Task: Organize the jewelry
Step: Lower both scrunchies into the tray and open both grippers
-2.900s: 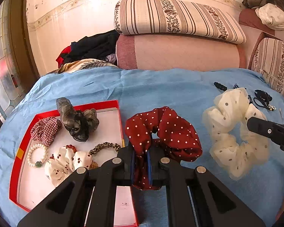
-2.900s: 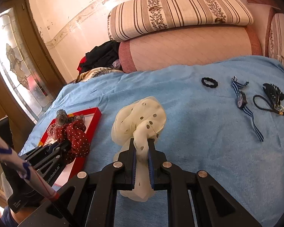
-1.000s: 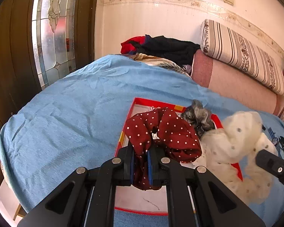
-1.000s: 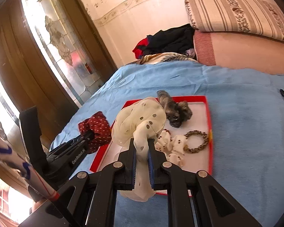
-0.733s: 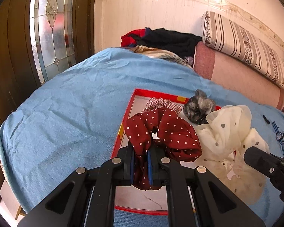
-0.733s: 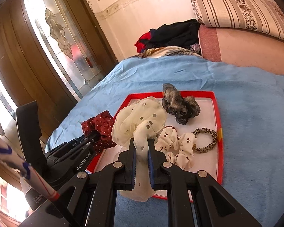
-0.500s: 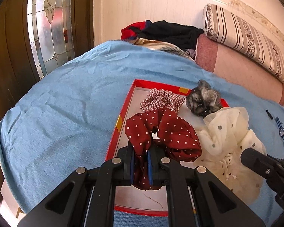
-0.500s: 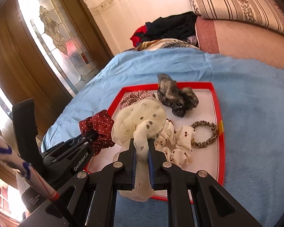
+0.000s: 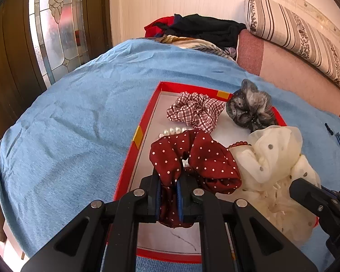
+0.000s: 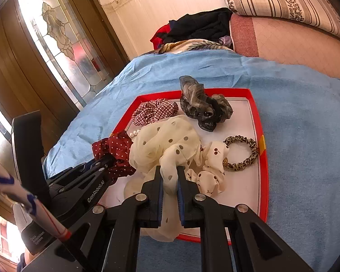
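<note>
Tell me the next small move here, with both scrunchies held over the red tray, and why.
Probably lower a little more and open both. The left gripper is shut on the red dotted scrunchie, the right gripper on the cream dotted scrunchie, both over the red tray.

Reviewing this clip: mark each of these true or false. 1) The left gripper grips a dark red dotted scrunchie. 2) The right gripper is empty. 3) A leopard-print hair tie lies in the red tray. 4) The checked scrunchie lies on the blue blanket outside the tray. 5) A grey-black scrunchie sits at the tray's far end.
1) True: the left gripper has its jaws shut on the dark red dotted scrunchie.
2) False: the right gripper is shut on the cream dotted scrunchie.
3) True: the leopard-print hair tie lies inside the red tray.
4) False: the checked scrunchie lies inside the tray.
5) True: the grey-black scrunchie is there.
</note>
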`<state>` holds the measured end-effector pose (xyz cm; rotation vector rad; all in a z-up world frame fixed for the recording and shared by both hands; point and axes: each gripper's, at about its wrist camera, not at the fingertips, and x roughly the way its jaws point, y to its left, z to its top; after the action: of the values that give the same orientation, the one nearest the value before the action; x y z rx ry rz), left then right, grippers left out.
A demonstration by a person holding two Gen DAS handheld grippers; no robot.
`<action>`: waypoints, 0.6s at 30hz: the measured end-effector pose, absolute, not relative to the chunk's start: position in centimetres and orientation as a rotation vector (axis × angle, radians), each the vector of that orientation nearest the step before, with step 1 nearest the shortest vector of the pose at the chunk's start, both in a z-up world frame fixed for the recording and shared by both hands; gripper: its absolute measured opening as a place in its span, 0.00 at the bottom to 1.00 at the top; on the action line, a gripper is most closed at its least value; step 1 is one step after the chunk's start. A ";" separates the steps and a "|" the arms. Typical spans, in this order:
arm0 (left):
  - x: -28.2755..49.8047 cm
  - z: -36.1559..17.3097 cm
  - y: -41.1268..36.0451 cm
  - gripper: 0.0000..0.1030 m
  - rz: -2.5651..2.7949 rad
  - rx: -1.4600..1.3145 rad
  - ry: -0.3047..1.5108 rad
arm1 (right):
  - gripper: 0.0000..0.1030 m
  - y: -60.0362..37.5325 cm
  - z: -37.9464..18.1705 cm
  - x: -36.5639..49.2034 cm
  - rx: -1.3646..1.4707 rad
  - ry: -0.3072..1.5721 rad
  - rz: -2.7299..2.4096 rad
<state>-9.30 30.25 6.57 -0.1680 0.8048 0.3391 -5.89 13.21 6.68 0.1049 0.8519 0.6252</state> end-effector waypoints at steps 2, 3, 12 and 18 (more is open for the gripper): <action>-9.2 6.3 30.2 0.10 0.344 -0.166 0.811 | 0.12 13.2 6.6 -5.8 0.100 0.847 0.616; -9.2 6.2 30.3 0.10 0.344 -0.165 0.814 | 0.12 13.1 6.5 -5.8 0.099 0.845 0.612; -8.9 5.5 30.3 0.11 0.349 -0.170 0.834 | 0.12 13.0 5.4 -5.0 0.080 0.859 0.578; -8.6 5.4 30.1 0.11 0.350 -0.164 0.837 | 0.12 12.9 4.9 -4.8 0.075 0.866 0.572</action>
<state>-8.65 30.14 5.37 -0.1641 0.8366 0.3496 -4.81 12.93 4.92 0.0752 0.8657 0.5720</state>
